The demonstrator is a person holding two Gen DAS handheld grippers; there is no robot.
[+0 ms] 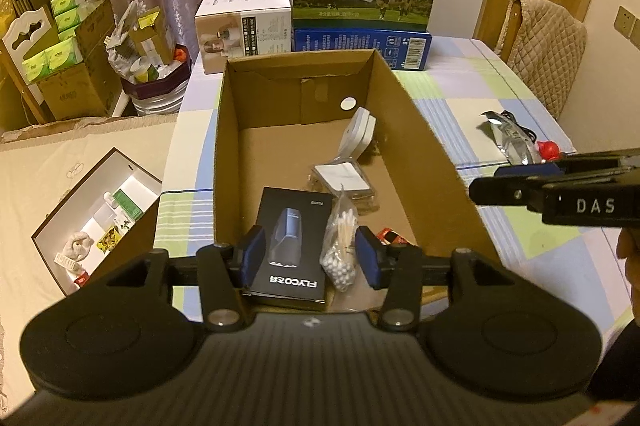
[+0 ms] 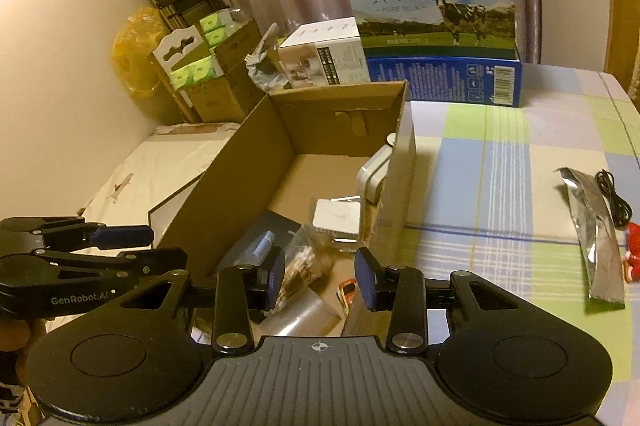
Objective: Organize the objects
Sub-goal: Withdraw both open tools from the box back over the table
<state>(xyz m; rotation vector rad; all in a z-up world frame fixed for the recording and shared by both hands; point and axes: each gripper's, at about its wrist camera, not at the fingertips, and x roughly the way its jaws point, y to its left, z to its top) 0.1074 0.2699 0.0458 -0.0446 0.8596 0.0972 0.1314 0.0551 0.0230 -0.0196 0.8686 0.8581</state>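
Both hand-held grippers (image 1: pixel 311 258) (image 2: pixel 320 280) agape over carton (image 1: pixel 420 130) near rim, tablecloth (image 2: pixel 500 154) R side free

Inside the cardboard box (image 1: pixel 424 146), a black shaver package (image 1: pixel 292 246) lies near the front wall, a bag of cotton swabs (image 1: pixel 340 242) just beside it.

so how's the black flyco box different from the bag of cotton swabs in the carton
The black FLYCO box is rigid, opaque and printed with a product picture; the bag of cotton swabs is soft, clear plastic showing its contents. The box is wider. Both lie side by side at the near end of the cardboard carton.
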